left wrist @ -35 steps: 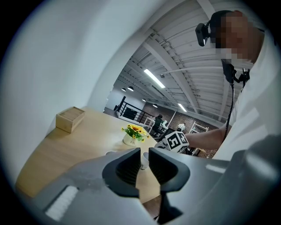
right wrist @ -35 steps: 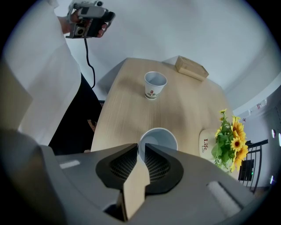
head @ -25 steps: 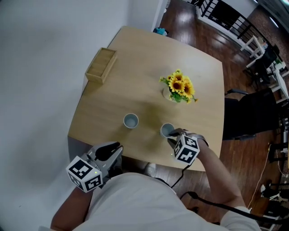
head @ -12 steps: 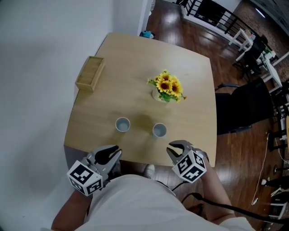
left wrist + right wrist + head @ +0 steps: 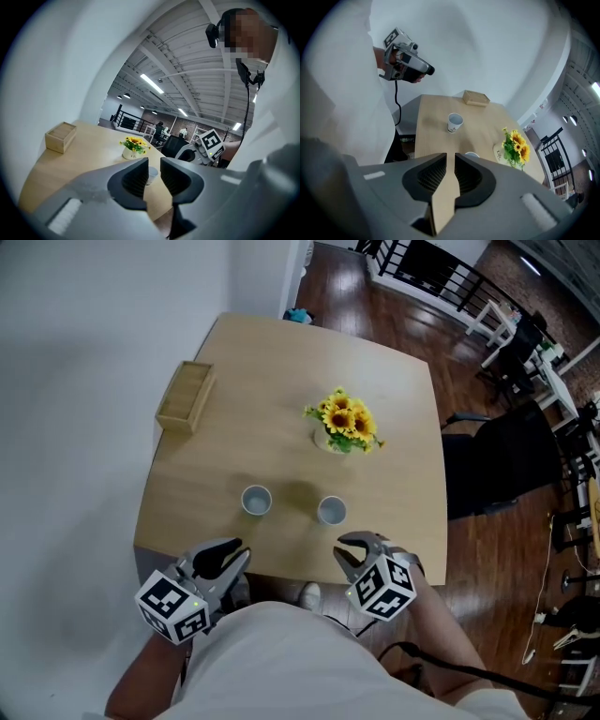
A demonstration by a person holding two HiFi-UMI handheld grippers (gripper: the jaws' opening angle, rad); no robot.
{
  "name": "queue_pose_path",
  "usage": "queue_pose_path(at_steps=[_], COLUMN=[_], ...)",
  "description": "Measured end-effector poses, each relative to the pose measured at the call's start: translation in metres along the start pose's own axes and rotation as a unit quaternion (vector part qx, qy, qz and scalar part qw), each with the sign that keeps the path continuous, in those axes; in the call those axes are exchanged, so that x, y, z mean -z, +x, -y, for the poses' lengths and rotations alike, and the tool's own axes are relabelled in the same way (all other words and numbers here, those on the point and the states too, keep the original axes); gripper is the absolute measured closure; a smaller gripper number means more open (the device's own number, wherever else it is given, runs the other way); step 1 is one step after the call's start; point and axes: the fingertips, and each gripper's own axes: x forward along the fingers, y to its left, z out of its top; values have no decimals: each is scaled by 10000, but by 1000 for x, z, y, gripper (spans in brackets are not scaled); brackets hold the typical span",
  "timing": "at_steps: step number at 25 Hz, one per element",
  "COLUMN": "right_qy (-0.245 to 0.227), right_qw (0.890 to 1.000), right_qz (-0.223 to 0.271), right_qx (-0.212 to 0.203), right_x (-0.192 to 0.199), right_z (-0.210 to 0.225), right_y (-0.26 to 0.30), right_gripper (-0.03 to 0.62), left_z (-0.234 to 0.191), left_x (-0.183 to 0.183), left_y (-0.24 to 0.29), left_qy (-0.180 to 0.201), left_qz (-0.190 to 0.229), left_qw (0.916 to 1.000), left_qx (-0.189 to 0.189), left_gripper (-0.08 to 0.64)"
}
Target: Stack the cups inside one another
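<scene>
Two white paper cups stand upright and apart on the wooden table (image 5: 272,362): the left cup (image 5: 255,500) and the right cup (image 5: 331,511). My left gripper (image 5: 228,557) hovers at the table's near edge, short of the left cup, its jaws drawn to a thin slit with nothing between them. My right gripper (image 5: 353,552) hangs just short of the right cup, also closed to a slit and empty. In the right gripper view, the left cup (image 5: 455,122) stands in the open, while the right cup (image 5: 471,154) peeks over the jaws. One cup (image 5: 153,174) shows through the left gripper (image 5: 153,164) slit.
A vase of sunflowers (image 5: 342,426) stands behind the cups at mid-table. A wooden box (image 5: 185,396) lies at the far left edge. A black chair (image 5: 497,465) is off the table's right side. A white wall runs along the left.
My right gripper has drawn back from the right cup toward the table's near edge. The cup stays standing on the table. The left gripper has barely moved.
</scene>
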Motion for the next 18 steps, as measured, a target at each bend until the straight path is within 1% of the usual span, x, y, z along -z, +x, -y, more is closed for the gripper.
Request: queue_pose_path(at_steps=[3,10,14,18], right_qy=[-220,-749,-1076,-1291], right_qw=[9997,9965,9930,9898], right_qz=[62,86,-52,-233], right_qx=[-115,-372,-488,-548], right_x=[-21,-70,-92,-104], right_z=[-3,-13,-18,-17], right_y=[19,68,97,130], right_gripper=[529,520,518,518], left_z=[-7,-30,-41,-54], left_x=[3,10,12,18], left_y=[-13,-53,-73,-88], left_qy=[1,-104,-150,-199], left_qz=[40,79,82,14], left_qw=[10000,9994,9990,9989], left_qx=[-46,-316,-404,-432], left_gripper=[468,463,462,463])
